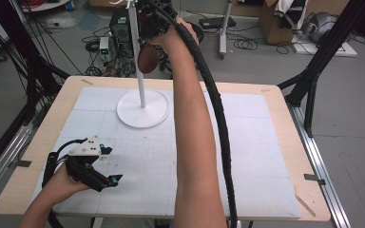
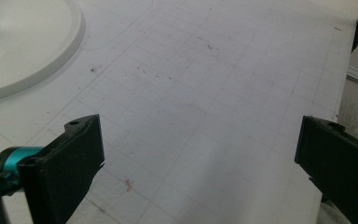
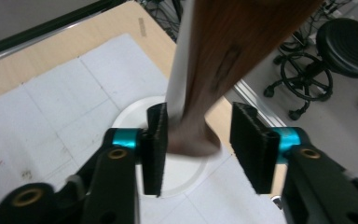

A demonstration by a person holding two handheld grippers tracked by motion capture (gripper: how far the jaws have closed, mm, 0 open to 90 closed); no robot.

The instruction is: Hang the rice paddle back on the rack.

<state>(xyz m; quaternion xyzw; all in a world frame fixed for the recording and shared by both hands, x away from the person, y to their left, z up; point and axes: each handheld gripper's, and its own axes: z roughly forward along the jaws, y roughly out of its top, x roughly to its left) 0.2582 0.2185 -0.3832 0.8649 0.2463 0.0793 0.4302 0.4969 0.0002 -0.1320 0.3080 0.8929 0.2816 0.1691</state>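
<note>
Hanging beside the white pole [image 1: 138, 52] of a stand, a brown wooden piece [image 1: 147, 58] sits high above the far edge of the desk [image 1: 285, 156], close to that edge's middle. The right gripper [image 1: 156, 23] is raised to it on an outstretched arm, its black cable [image 1: 221, 128] trailing back down over the desk toward the near edge. In the right gripper view the jaws stand apart with the lower end of the brown wooden piece [image 3: 223, 60] between them; that end lies against or just beside the one pad [image 3: 156, 144], while a clear gap separates it from the other, so nothing is clamped. The piece is blurred there, and the pole [image 3: 182, 60] runs just behind it.

The stand's round white base [image 1: 142, 108] rests on the white gridded mat [image 1: 247, 156], toward the far edge and a little left of centre.

The left gripper [image 1: 108, 166] rests low near the near left corner, well apart from the base. Its jaws are wide apart with only bare mat [image 2: 205, 93] between them; the rim of the base [image 2: 51, 60] shows at the upper left of the left gripper view.

The whole right half of the mat is open, crossed only by the arm and cable above it, and the stretch between the base and the left gripper is bare too. Wooden margins of the desk frame the mat on all sides.
</note>
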